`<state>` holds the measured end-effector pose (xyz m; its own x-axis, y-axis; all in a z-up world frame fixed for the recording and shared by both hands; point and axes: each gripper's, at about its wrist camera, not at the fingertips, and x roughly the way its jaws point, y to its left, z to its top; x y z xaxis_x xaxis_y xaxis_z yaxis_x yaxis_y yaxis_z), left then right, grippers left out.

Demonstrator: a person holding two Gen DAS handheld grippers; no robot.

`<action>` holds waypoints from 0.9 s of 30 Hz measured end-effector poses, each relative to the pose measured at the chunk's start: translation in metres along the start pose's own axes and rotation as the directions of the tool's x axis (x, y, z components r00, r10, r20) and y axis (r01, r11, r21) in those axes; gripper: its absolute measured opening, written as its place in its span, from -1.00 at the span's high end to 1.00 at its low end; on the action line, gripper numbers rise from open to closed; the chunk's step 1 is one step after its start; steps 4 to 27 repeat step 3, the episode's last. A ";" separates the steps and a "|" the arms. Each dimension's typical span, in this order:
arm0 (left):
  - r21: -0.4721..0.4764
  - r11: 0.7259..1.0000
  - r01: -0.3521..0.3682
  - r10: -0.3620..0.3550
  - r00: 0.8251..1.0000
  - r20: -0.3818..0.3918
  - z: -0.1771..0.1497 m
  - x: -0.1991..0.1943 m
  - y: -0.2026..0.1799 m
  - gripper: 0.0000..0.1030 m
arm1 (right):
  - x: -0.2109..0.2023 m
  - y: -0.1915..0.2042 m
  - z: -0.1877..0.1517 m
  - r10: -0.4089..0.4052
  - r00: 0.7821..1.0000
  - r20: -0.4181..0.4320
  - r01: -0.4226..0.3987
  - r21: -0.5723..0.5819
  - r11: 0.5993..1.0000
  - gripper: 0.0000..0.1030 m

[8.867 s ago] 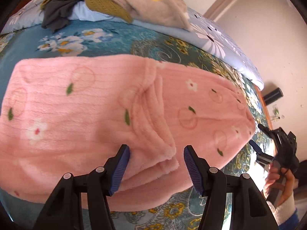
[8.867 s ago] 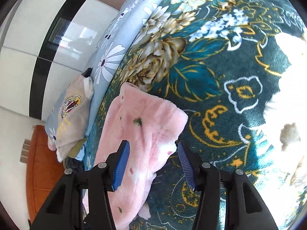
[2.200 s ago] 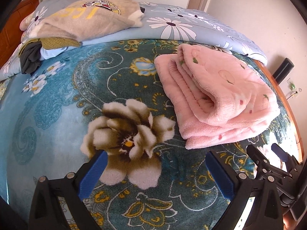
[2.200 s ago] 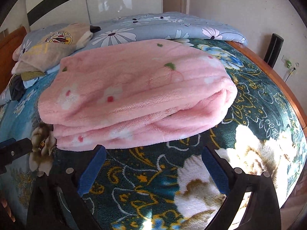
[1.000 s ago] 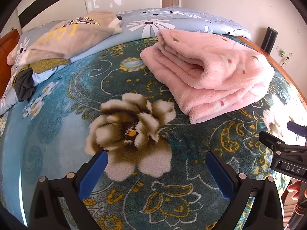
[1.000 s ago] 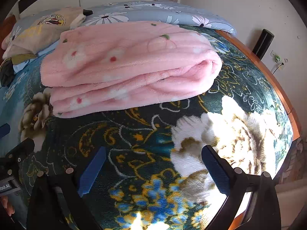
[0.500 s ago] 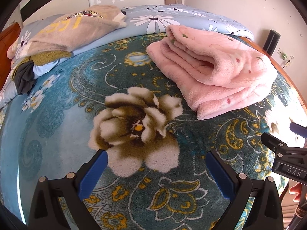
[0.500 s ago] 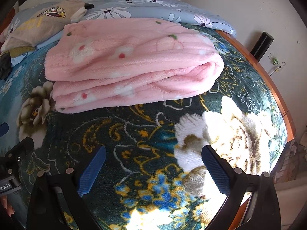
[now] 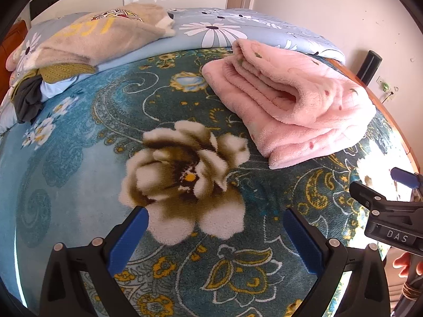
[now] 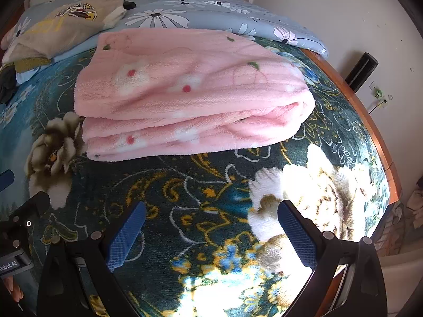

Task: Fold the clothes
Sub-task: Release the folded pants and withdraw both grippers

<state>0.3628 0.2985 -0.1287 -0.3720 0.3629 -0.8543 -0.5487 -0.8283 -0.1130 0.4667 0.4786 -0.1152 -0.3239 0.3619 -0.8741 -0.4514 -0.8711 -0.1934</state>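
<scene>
Both jaws spread, empty: left gripper point(image 9: 215, 235), right gripper point(image 10: 211, 227); pink garment point(image 10: 190, 92) lies folded on floral blanket point(image 9: 79, 145); we should square loose edges before leaving it.

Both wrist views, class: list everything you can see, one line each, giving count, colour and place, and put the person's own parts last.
Folded fleece garment: one, pink with small flowers, on the blanket toward the bed's far right.
Blanket: one, teal with large cream flowers, covering the bed.
Quilt: one, pale blue with white daisies, along the far edge of the bed.
Beige garment: one, beige with yellow print, on the quilt at far left.
Mustard knit: one, under the beige garment.
Dark grey cloth: one, at the far-left edge.
Bed frame: orange-brown wood, right edge.
Left gripper: black, blue pads, open, empty.
Right gripper: black, blue pads, open, empty.
Fingers: lower right, behind the right gripper.
</scene>
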 end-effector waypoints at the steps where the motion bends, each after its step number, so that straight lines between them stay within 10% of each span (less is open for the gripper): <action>1: 0.000 1.000 0.007 -0.007 1.000 0.000 0.000 0.000 0.000 -1.00 | -0.001 0.001 0.001 -0.003 1.000 0.000 0.003 -0.002 1.000 -0.94; 27: 0.006 1.000 0.015 -0.015 1.000 0.003 -0.001 -0.001 0.000 -1.00 | -0.002 0.003 0.002 -0.008 1.000 0.000 0.008 -0.006 1.000 -0.94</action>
